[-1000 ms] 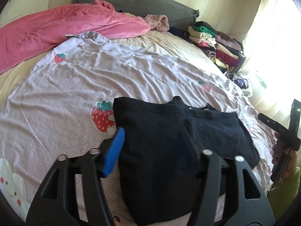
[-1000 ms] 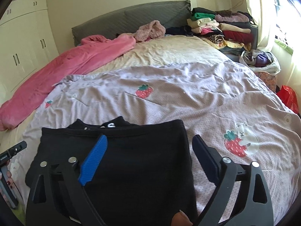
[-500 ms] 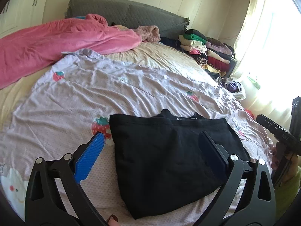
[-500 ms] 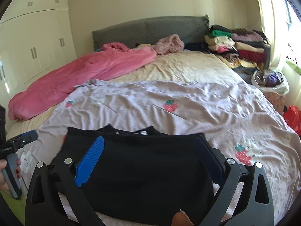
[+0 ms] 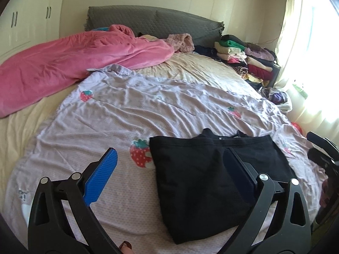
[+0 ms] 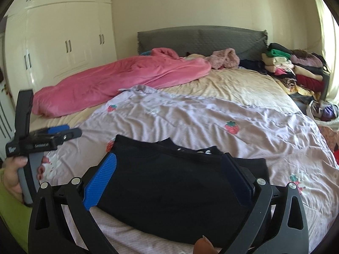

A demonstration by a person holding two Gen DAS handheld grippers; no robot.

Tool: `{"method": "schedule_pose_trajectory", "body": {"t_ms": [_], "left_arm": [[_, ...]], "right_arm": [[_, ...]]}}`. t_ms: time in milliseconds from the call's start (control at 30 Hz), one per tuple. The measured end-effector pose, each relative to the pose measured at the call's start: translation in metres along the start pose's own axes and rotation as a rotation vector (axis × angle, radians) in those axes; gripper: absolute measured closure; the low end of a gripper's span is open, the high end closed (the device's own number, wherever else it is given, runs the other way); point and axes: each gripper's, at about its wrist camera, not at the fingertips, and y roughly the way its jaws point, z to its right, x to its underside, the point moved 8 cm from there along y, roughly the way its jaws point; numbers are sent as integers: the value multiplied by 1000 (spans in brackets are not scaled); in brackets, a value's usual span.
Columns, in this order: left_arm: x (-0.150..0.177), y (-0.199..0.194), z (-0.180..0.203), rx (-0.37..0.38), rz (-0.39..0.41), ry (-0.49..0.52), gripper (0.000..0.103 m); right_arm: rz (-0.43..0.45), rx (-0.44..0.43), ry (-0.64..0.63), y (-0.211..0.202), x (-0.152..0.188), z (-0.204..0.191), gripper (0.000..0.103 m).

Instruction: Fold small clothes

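Note:
A black garment (image 5: 203, 180) lies folded flat on the lilac strawberry-print sheet (image 5: 148, 110); it also shows in the right wrist view (image 6: 173, 190). My left gripper (image 5: 169, 156) is open and empty, raised above the garment's left edge. My right gripper (image 6: 169, 160) is open and empty, raised above the garment. The left gripper also shows in the right wrist view (image 6: 61, 132), held by a hand at the left. Part of the right gripper shows at the right edge of the left wrist view (image 5: 324, 148).
A pink blanket (image 5: 74, 63) lies across the far left of the bed. A stack of folded clothes (image 5: 243, 57) stands at the far right by the grey headboard (image 6: 201, 40). White wardrobes (image 6: 63, 42) line the left wall. A bright window is at the right.
My left gripper opened and let go of the garment's left edge. Both grippers have pulled back and risen away from the garment, which now lies flat.

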Motion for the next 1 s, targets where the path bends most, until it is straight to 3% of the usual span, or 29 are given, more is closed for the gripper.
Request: {"method": "schedule_pose_trajectory", "body": {"t_ms": [300, 633, 1000], "left_arm": [[3, 9, -12, -23, -25, -14, 10], [27, 49, -23, 4, -130, -85, 10], [36, 63, -24, -5, -159, -85, 10]], "right_arm": [[-66, -36, -72, 24, 22, -35, 5], [-159, -25, -256, 61, 66, -78, 5], [-230, -70, -357, 81, 106, -113, 5]]}}
